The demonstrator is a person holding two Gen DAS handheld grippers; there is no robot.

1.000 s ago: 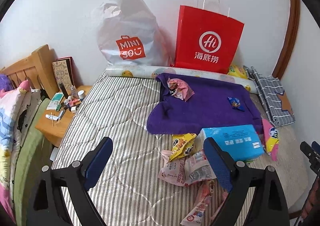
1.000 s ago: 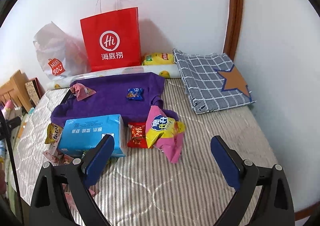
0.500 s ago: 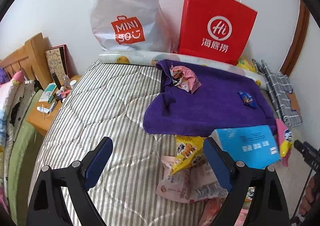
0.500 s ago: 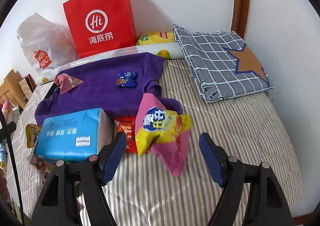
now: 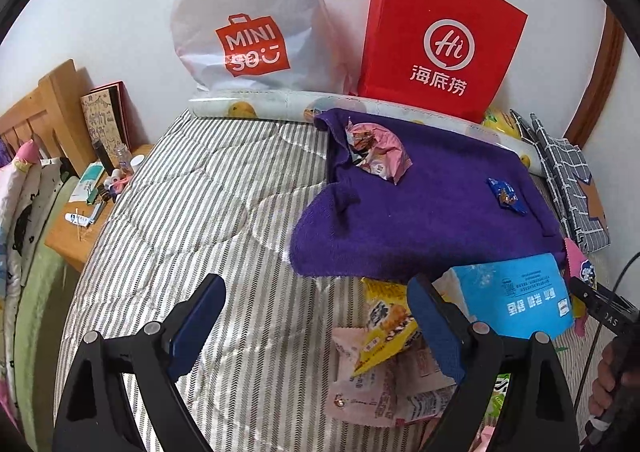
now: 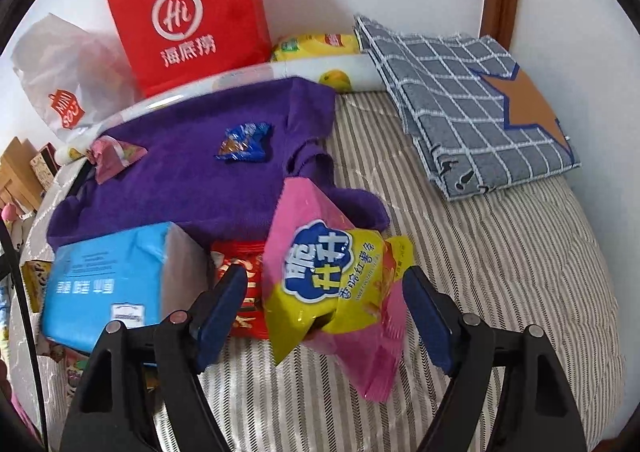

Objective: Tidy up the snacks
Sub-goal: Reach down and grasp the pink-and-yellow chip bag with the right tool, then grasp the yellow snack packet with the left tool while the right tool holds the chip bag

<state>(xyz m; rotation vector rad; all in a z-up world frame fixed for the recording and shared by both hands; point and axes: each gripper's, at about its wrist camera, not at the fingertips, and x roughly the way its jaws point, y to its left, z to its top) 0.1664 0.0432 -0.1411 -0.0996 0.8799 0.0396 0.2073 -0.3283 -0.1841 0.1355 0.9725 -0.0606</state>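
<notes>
I have brought the right gripper (image 6: 324, 304) down and forward over the past second, and its jaws, still apart, now straddle the pink and yellow chip bag (image 6: 332, 284) that a moment ago lay well ahead of them. The bag stands crumpled on the striped mattress (image 6: 500, 272), leaning on the edge of the purple towel (image 6: 180, 179), with a red snack pack (image 6: 240, 292) just beside it and the blue tissue pack (image 6: 108, 284) to the left. The pads have narrowed a little but are not visibly pressing the bag.

My left gripper (image 5: 316, 316) has also pushed forward. Its jaws are wide apart and hold nothing, hovering over bare mattress with the yellow snack bag (image 5: 384, 328) and the pale packets (image 5: 376, 384) under it lying by its right finger. A crumpled pink wrapper (image 5: 378, 155) and a small blue candy pack (image 5: 506, 195) rest on the towel, well apart. The red paper bag (image 5: 436, 39) and the white plastic bag (image 5: 248, 19) stand against the wall behind.

By my reading, sorting has barely begun: the chip bag is lined up as the first pick, and closing on its puffy middle should secure it, though the slick film may slip.
</notes>
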